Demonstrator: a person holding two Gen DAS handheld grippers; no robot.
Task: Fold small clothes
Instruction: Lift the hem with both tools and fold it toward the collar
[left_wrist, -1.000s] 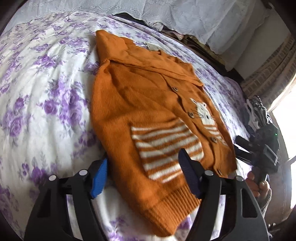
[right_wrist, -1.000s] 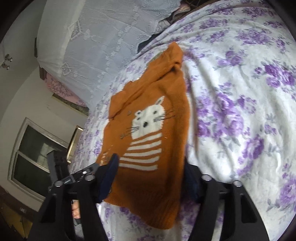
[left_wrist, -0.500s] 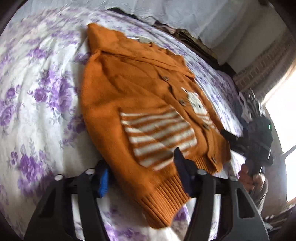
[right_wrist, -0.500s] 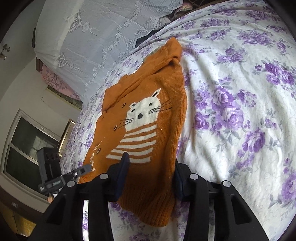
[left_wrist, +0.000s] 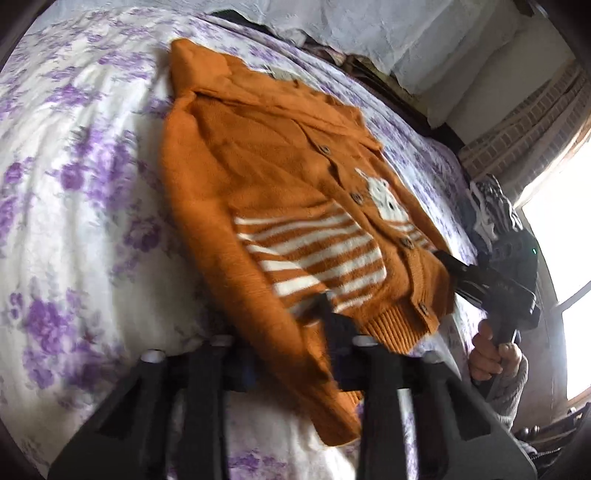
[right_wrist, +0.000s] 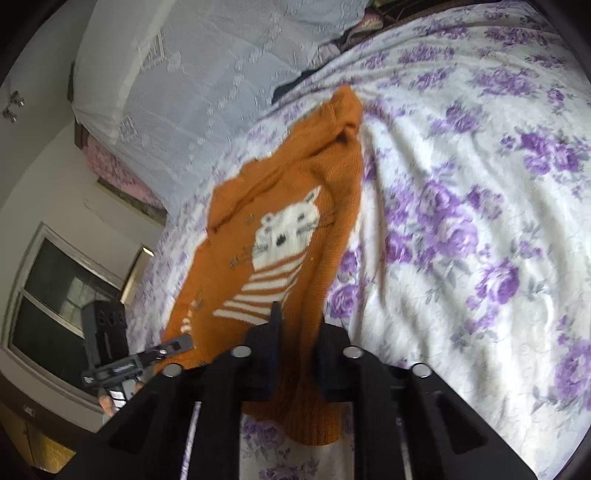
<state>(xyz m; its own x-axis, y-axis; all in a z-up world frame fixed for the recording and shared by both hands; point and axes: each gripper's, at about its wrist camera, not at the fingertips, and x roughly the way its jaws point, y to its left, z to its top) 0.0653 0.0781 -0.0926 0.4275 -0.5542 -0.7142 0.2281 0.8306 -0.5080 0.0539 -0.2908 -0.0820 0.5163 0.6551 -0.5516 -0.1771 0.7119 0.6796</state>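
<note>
Your orange cardigan (left_wrist: 280, 192) lay spread flat on the white bedspread with purple flowers (left_wrist: 74, 221), its hem nearest you and its hood toward the pale lace curtain (right_wrist: 207, 74) beyond the cardigan's far end. Your left gripper (left_wrist: 291, 354) had just been closing and pinched one hem corner of the cardigan, while your right gripper (right_wrist: 295, 354) had likewise just closed onto the opposite hem corner. Bright windows (left_wrist: 561, 236) stood past the cardigan's buttoned side.
</note>
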